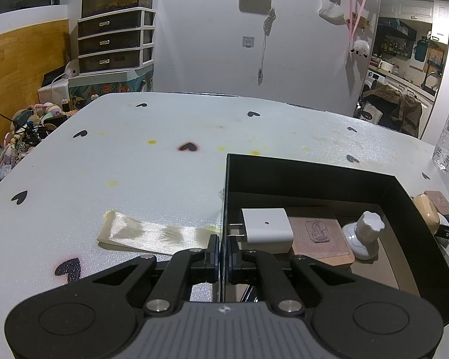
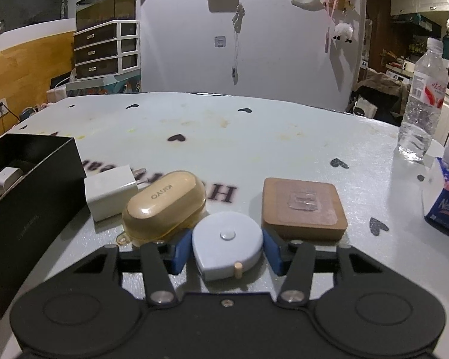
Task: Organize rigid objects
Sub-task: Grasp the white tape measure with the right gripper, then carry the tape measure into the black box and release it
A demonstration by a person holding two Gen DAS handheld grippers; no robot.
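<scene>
The tape measure (image 2: 227,246), a smooth pale-blue plastic teardrop, sits on the counter (image 2: 254,137) between the blue pads of my right hand-held gripper (image 2: 227,252), clasped but not lifted. My left hand-held gripper (image 1: 223,257) pinches the black box (image 1: 314,173) wall. Inside lie a white charger (image 1: 266,229), wooden block (image 1: 320,239) and white knob (image 1: 363,234). Still outside: glossy beige case (image 2: 164,206), another charger (image 2: 109,190), brown square block (image 2: 303,208). I judge it half done.
</scene>
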